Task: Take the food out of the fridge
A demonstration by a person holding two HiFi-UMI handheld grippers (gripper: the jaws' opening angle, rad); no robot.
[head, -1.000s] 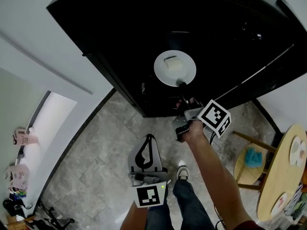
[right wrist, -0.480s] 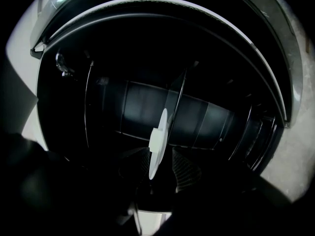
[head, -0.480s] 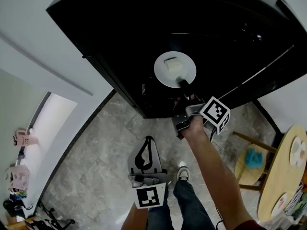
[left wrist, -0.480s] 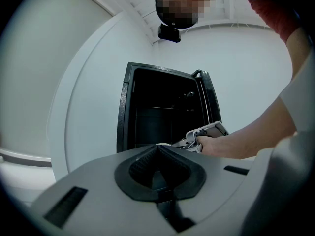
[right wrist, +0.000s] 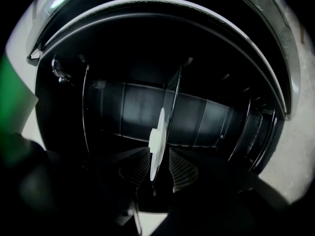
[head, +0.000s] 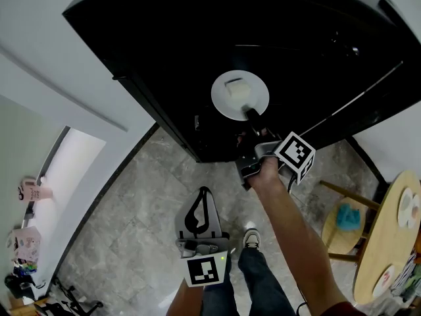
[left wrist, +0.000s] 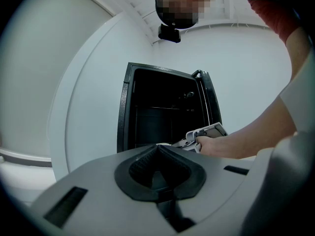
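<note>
**Sam:** What is the right gripper [head: 250, 116] doing?

**Mia:** It is pinched tight on the rim of a white plate [head: 227, 105]. In its own view the plate stands on edge, right between the two jaws.

**Sam:** Is there something on the plate?

**Mia:** Yes, a pale block of food [head: 237, 87]. It sits on the plate just past the gripper's tips. The dark open fridge [head: 151, 45] is behind it.

**Sam:** And the left gripper [head: 204, 191]?

**Mia:** Its jaws are pressed together and there is nothing in them. It hangs low over the grey floor [head: 131, 209], well apart from the plate.

**Sam:** What does the left gripper's view show that the others don't?

**Mia:** It looks up at the fridge from below. It shows the person's hand [left wrist: 210, 144] wrapped around the right gripper, next to the open fridge.

**Sam:** And the right gripper's view?

**Mia:** It looks deep into the fridge, and you can see thin shelf edges [right wrist: 172, 97] past the jaws. In the head view the inside is just black. But only the head view shows the plate's round top.
</note>
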